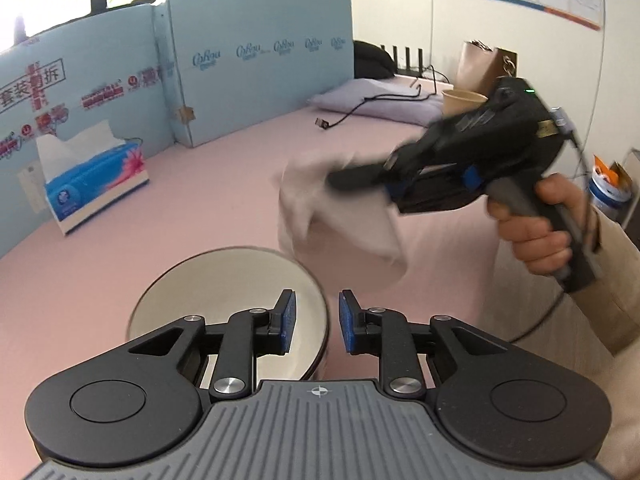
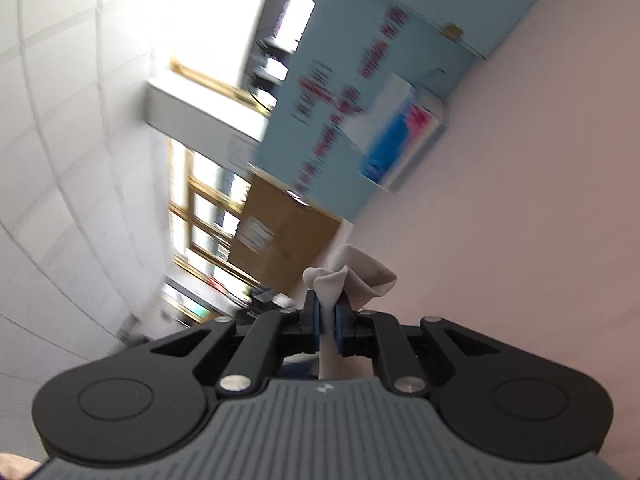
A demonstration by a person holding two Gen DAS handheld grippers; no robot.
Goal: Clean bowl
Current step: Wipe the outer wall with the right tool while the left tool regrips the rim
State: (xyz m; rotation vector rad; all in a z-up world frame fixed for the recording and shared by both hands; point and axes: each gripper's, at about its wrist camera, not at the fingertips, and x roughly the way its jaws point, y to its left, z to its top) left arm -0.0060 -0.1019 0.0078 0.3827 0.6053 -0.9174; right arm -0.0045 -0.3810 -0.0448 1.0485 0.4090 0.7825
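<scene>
Pink cloth covers the table (image 1: 200,208), where a white bowl (image 1: 224,280) sits at lower centre. Around its right rim, the left gripper (image 1: 316,320) stands slightly parted, pads clear of it. At centre right, the right gripper (image 2: 326,320) pinches a crumpled tissue (image 2: 348,276) above the table.

**Bowl at the near edge, cloth raised to its right**

The bowl (image 1: 224,308) is round and shallow, cream-white inside with a thin dark rim and a darker outer wall. It sits upright on the pink bench (image 1: 200,200), close to the near edge, and its inside looks bare. Its near part is hidden.

The cloth (image 1: 316,208) is a thin, pale grey-white piece, crumpled and blurred. It hangs in the air above the bench, just beyond the bowl and to its right, apart from the rim. One bunched corner is pinched tight, the loose folds drooping down toward the bench. From the right wrist view its gathered end (image 2: 344,280) fans out in soft creases.
</scene>
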